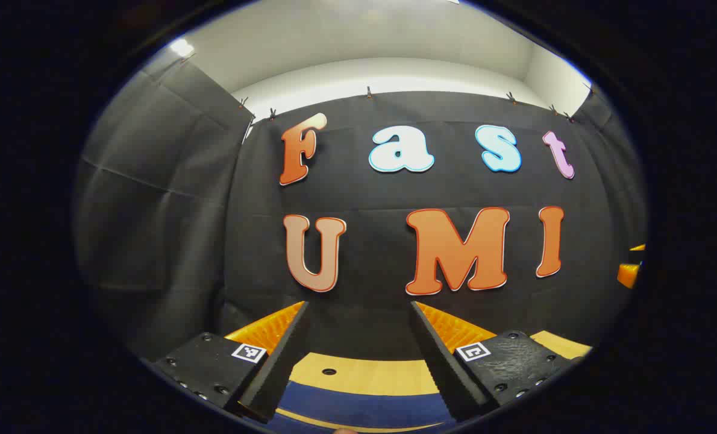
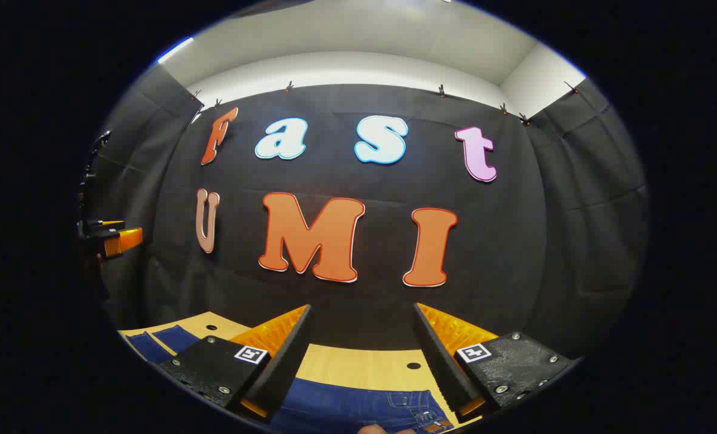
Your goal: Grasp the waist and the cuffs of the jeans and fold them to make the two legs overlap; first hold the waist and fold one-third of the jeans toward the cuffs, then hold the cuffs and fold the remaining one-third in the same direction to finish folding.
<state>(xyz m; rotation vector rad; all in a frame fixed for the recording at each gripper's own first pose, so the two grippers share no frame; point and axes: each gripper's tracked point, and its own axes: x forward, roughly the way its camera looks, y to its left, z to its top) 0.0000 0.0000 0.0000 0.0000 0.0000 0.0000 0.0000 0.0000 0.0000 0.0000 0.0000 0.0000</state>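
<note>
In the left gripper view, the left gripper (image 1: 358, 355) is held level above the near edge of a pale wooden table with small round holes (image 1: 358, 374). Its two fingers stand wide apart with nothing between them, so it is open and empty. Below and between the fingers lies a band of dark blue denim jeans (image 1: 364, 407), flat on the table at the very bottom of the picture; which part of the garment this is cannot be told here. At the far right edge a bit of the other gripper (image 1: 629, 272) shows, level with this one and well apart from it.

In the right gripper view, the right gripper (image 2: 361, 355) also has its fingers spread wide and holds nothing. Directly beneath it the jeans (image 2: 358, 407) lie on the table (image 2: 364, 364), with what looks like the waistband, stitching and a belt loop near the lower right. A further strip of denim reaches to the far left on the table. The other gripper shows at the left edge (image 2: 114, 238).

As a judgement, the task has hardly begun: the jeans seem to lie flat, neither waist nor cuffs is grasped, and all the folds remain to be done.
</note>
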